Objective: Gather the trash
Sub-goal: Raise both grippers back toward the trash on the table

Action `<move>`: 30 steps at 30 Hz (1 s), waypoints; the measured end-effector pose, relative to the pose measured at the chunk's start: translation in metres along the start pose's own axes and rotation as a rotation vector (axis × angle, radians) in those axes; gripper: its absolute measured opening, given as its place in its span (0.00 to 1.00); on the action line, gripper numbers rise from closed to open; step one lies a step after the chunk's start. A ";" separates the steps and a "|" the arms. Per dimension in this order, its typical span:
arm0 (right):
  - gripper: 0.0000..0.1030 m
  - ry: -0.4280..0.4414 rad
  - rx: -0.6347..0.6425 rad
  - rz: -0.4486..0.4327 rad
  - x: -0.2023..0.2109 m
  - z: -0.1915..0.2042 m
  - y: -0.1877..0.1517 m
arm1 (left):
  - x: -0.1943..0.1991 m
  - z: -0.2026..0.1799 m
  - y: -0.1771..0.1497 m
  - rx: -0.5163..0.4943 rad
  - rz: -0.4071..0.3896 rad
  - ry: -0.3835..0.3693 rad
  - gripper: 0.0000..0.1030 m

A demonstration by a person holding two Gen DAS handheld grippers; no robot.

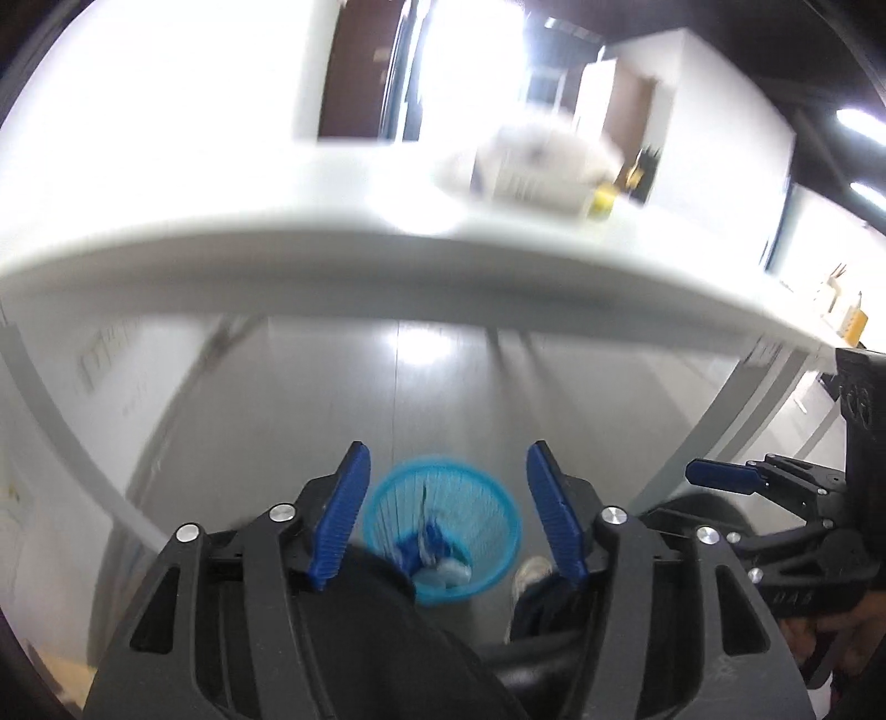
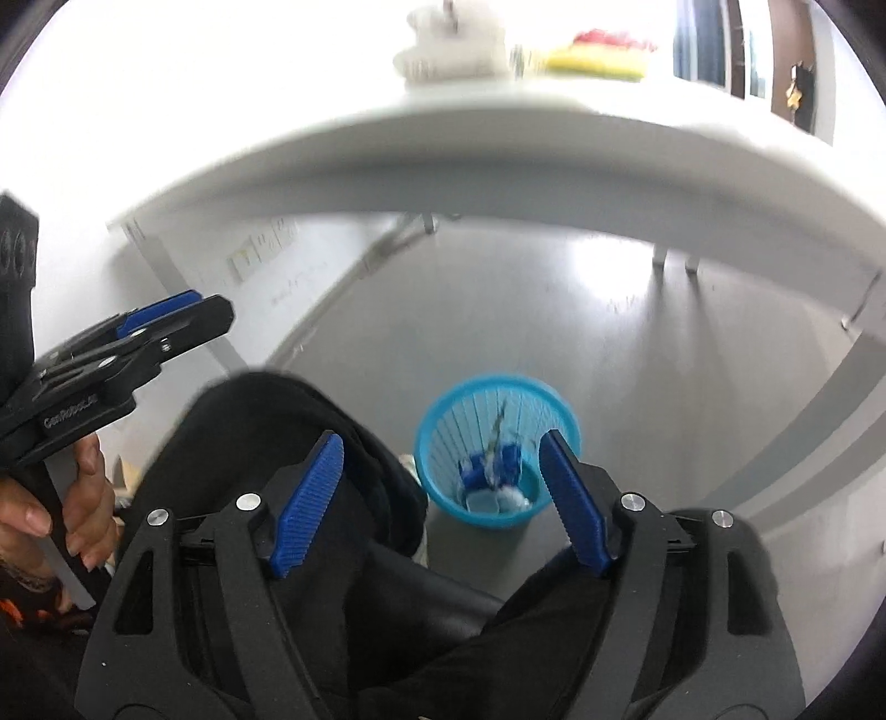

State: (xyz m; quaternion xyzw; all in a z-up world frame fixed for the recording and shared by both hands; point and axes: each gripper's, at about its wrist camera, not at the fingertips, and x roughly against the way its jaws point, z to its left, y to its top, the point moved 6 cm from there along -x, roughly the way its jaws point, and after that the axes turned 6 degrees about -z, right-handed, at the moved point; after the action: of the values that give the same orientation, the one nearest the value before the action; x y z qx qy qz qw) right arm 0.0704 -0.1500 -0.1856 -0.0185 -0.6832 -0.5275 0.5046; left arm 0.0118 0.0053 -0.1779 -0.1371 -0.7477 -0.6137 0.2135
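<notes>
Both grippers are hanging over a blue bin (image 2: 497, 451) on the grey floor, under the near edge of a white table (image 2: 443, 160).

Left gripper (image 1: 447, 512): jaws are standing apart, nothing between the blue pads (image 1: 340, 515); only the bin is showing through the gap. Released, empty.

Right gripper (image 2: 440, 495): jaws are also standing wide, pads clear of everything. Released, empty. In the right wrist view the left gripper is appearing at the far left, a hand (image 2: 83, 498) wrapping its handle.

Trash: blue and white scraps (image 2: 493, 479) are lying in the bottom of the bin. Exact items are too blurred to name. Judgement: the open jaws above the bin fit a drop just made, since both tools are pointing down at the bin and carrying nothing.

Bin placement: it is sitting between the person's dark-trousered legs (image 2: 288, 443) and a white shoe (image 1: 529, 576), so it is staying within reach of either hand without leaning.

Still on the table, far side: a white fluffy heap (image 2: 451, 47) and, right of it, something yellow and red (image 2: 601, 52). Both are motion-blurred. Judgement: these are likely the next pieces to collect, so the task is looking only partly done. Both hands would need to rise over the table edge with jaws kept open.
</notes>
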 end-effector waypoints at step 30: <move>0.90 -0.099 -0.013 -0.243 0.021 -0.032 0.160 | -0.057 -0.029 0.199 0.027 -0.090 -0.113 0.77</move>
State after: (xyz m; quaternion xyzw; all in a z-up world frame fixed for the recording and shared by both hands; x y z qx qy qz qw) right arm 0.1709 -0.1128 -0.0604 0.0351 -0.7010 -0.5876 0.4026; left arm 0.1589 0.0223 -0.0300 -0.1349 -0.7720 -0.6040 0.1451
